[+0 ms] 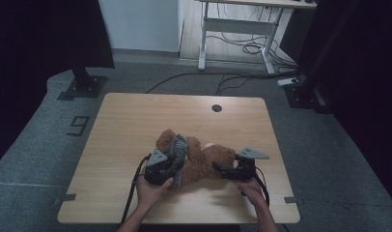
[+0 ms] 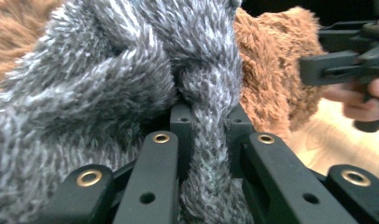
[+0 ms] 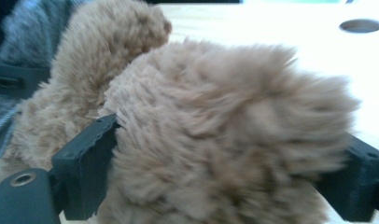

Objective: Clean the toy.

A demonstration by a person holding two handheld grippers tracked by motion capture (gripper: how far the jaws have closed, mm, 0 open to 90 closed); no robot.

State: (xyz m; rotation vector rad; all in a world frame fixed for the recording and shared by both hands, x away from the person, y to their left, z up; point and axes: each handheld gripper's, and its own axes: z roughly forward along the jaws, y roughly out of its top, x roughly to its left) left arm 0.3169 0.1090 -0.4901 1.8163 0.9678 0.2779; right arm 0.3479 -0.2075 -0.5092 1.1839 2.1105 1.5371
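Wooden tabletop (image 1: 126, 121) carries a brown plush toy (image 1: 203, 164) wearing a grey knitted scarf (image 1: 177, 150). Left gripper (image 2: 208, 126) is clenched on a strand of that scarf, the toy just beyond it. Right gripper (image 3: 225, 154) stands wide, its jaws either side of a furry brown limb, whether pressing I cannot tell.

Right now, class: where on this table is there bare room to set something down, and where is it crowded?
Free: the far strip of the wooden table around the round cable hole, and the left side up to its edge. Crowded: the near middle, where the brown plush toy in its grey scarf lies between the left gripper and right gripper.
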